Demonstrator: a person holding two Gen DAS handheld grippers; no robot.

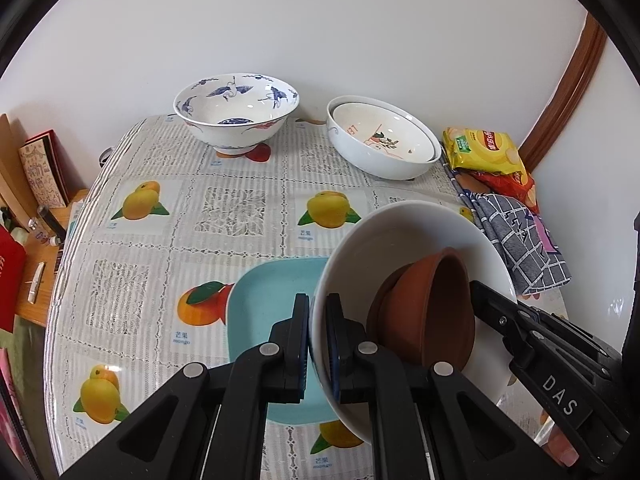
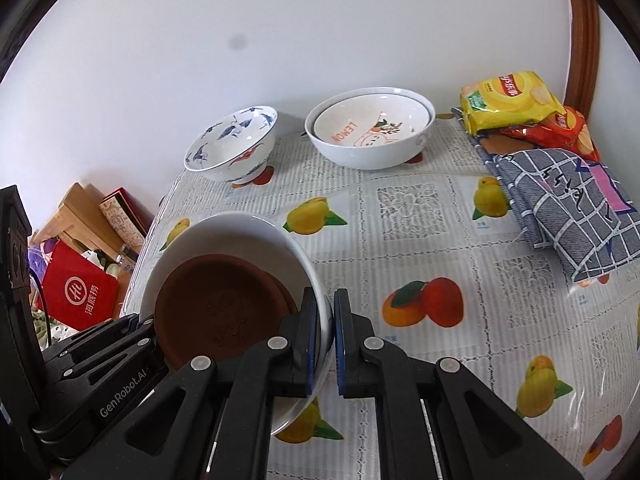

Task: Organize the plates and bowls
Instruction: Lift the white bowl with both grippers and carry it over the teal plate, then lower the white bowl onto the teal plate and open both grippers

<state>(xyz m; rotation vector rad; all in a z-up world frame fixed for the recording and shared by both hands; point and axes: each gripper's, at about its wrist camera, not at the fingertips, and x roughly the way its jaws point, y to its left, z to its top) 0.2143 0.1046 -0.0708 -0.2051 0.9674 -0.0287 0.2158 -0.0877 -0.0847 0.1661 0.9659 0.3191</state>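
Holding white bowl (image 1: 404, 236) containing two brown dishes (image 1: 432, 304).

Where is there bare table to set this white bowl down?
Free: the middle of the table, between the crane bowl, the nested bowls and the checked cloth. Also the near right, by the mango prints. Crowded: back edge, right edge with the snack bags, and the blue plate.
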